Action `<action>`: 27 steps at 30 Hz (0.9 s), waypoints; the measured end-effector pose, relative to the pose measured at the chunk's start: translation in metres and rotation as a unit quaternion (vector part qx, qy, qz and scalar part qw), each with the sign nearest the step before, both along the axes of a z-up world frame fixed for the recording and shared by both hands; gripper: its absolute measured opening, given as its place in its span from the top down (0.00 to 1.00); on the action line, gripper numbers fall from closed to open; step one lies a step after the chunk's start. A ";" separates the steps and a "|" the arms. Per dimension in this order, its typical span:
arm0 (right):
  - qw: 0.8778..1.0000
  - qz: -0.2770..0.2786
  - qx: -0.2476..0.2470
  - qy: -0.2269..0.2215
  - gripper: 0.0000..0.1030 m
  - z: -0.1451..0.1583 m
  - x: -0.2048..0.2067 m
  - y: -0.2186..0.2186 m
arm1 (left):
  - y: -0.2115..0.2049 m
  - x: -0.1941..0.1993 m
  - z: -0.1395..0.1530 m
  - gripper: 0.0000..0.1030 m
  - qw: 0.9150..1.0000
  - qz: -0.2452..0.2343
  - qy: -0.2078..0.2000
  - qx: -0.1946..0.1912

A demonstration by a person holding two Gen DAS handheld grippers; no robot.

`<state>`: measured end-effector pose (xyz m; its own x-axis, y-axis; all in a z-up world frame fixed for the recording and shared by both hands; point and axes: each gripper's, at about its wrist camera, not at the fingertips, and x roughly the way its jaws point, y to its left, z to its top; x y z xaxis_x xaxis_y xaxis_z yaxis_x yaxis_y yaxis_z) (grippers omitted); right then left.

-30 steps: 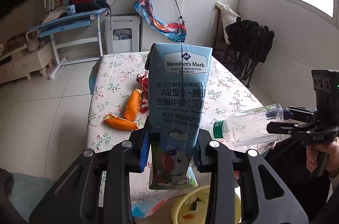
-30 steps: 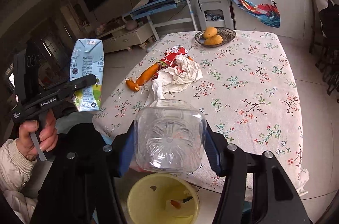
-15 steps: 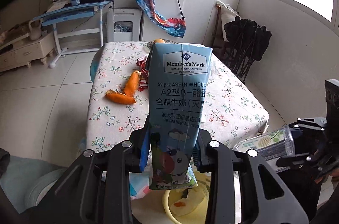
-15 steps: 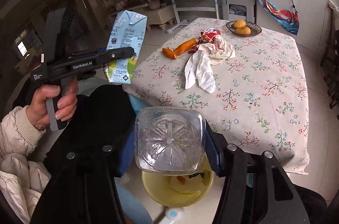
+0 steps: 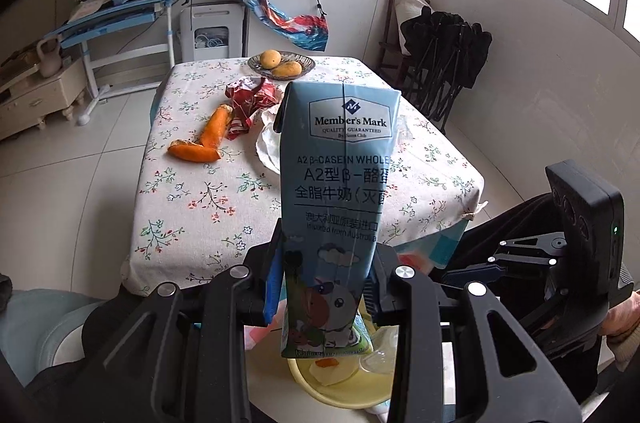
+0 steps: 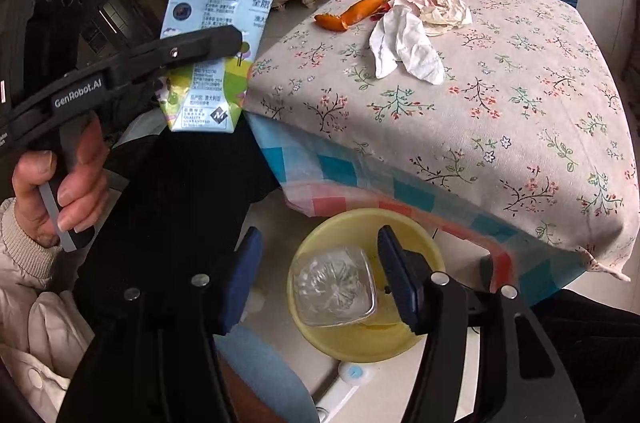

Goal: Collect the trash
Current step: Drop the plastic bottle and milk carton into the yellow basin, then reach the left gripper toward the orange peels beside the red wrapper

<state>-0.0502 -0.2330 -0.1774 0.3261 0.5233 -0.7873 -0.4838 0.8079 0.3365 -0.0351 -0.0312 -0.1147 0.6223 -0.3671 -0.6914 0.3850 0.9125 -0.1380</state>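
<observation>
A pale blue Member's Mark milk carton stands upright in my left gripper, which is shut on its lower part; the right wrist view shows the same carton and gripper at the left. A clear plastic bottle lies in the yellow bin on the floor. My right gripper hovers over it with its jaws opening. Both blue pads stand clear of the bottle. In the left wrist view the bin is right under the carton.
The floral-clothed table carries orange peel, a red wrapper, crumpled white tissues and a dish of fruit. A person's hand and dark-clothed legs are close beside the bin. Folded black chairs lean on the far wall.
Both grippers drew back from the table toward the bin and tipped downward. The right gripper let go of the bottle, which dropped into the bin. The carton stays gripped.
</observation>
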 end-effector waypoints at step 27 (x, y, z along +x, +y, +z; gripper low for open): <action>0.977 -0.132 0.091 -0.139 0.28 0.054 0.046 -0.051 | -0.012 0.031 -0.044 0.43 0.994 0.009 0.096 0.047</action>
<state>-0.0046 -0.2839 -0.1230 0.6565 0.5146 -0.5516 -0.3594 0.8562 0.3710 -0.0043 -0.0429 -0.1587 0.4814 -0.2858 -0.8286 0.3435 0.9312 -0.1216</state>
